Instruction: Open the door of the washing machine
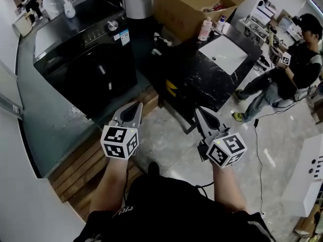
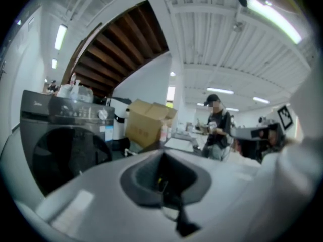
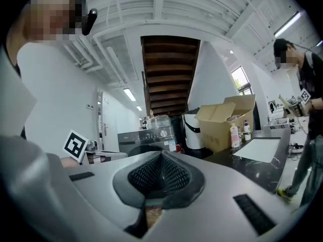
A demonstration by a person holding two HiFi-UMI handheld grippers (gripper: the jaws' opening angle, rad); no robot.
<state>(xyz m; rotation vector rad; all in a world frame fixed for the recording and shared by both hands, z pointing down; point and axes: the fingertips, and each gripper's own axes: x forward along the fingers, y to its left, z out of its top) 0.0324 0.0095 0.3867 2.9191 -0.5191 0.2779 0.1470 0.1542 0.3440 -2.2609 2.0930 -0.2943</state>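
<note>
washer: the washer (image 1: 83, 49) is standing at the upper left of the head view, beyond a wood platform (image 1: 75, 170), with its dark front turned toward you at a slant.
door: the door (image 1: 98, 82) is sitting shut, flush with the front. no handle or recess is showing clearly from here.
left gripper: you are carrying the left gripper (image 1: 134, 106) with its jaws pressed together and nothing between them. its tip is pointing at the washer's lower front and is well apart from it.
right gripper: you are carrying the right gripper (image 1: 200, 111) the same way, jaws together and empty. it is near the corner of a black counter (image 1: 202, 79).
why held so: you are keeping both tools low and side by side in front of you. this reads as an approach carry, jaws closed because nothing is in reach yet.
stage: judging by the gap, you are closing in and no contact with the door is happening yet.
next: you are likely needing to spread one pair of jaws and find the door's edge or handle before pulling.
risk: the platform is lying between you and the washer, and the counter corner is crowding your right side.
bystander: a person (image 1: 298, 64) is sitting far right, well apart from you.
</note>
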